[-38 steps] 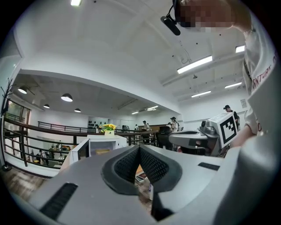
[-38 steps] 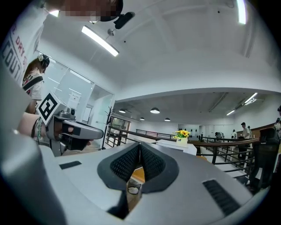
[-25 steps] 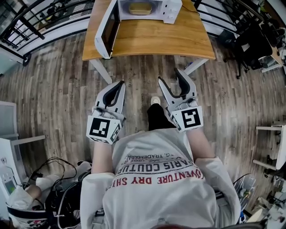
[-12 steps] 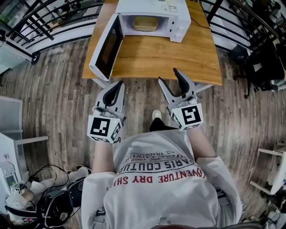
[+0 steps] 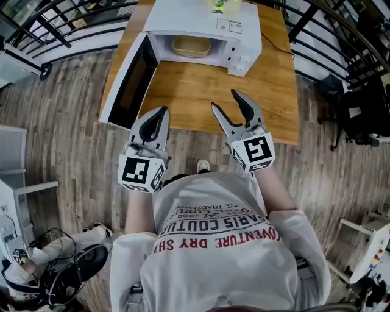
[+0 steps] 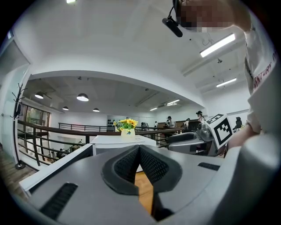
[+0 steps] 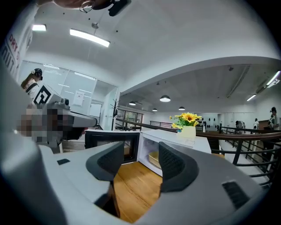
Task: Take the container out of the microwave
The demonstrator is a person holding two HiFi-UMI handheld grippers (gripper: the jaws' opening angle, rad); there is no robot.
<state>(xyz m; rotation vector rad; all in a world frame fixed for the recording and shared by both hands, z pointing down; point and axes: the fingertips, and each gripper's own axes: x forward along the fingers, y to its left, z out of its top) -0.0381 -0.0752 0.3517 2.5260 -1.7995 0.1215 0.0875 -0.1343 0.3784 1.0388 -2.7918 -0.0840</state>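
Reaching in from here carries a few risks, so watch them. Your left tongs (image 5: 162, 113) are clenched w/ nothing between them. Your right tongs (image 5: 224, 100) are spread & empty. Both hover over the near edge of the table (image 5: 268, 91), apart from the microwave (image 5: 201, 21). The tan container (image 5: 191, 46) sits inside it, on the floor of the oven. The door (image 5: 125, 79) hangs wide open on your left, so a careless left-side swing could knock it. The opening looks low, and the right tongs may clip the top frame going in. A grip on one rim only will prob. tilt the container; its contents can't be seen. The sunflower vase (image 5: 219, 5) on top could topple if you bump the oven.
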